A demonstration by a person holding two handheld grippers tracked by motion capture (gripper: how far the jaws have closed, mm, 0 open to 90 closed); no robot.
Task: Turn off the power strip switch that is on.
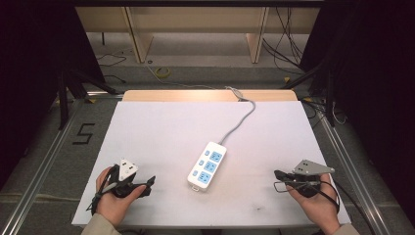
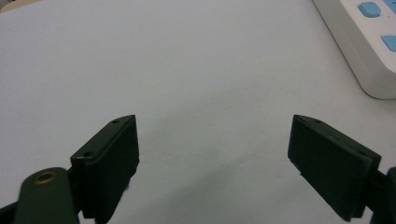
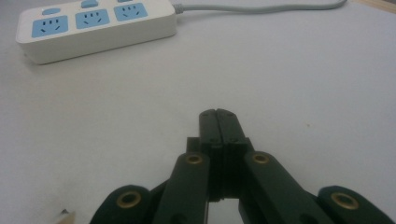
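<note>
A white power strip (image 1: 207,166) with blue sockets lies near the middle of the white table top (image 1: 161,132), its grey cable (image 1: 240,122) running to the far edge. My left gripper (image 1: 150,182) rests at the front left, held in a hand, pointing right toward the strip. Its jaws stand wide apart over bare table with nothing between them (image 2: 215,149), and the strip's end (image 2: 369,51) lies ahead at the right. My right gripper (image 1: 277,175) rests at the front right, pointing left. Its jaws are pressed together, empty (image 3: 217,113), with the strip (image 3: 98,28) ahead at the upper left.
A strip of bare wood (image 1: 210,95) shows at the table's far edge. Metal rails (image 1: 44,161) run along both sides of the table. Beyond it stand wooden furniture legs (image 1: 139,41) and loose cables on the floor (image 1: 161,72).
</note>
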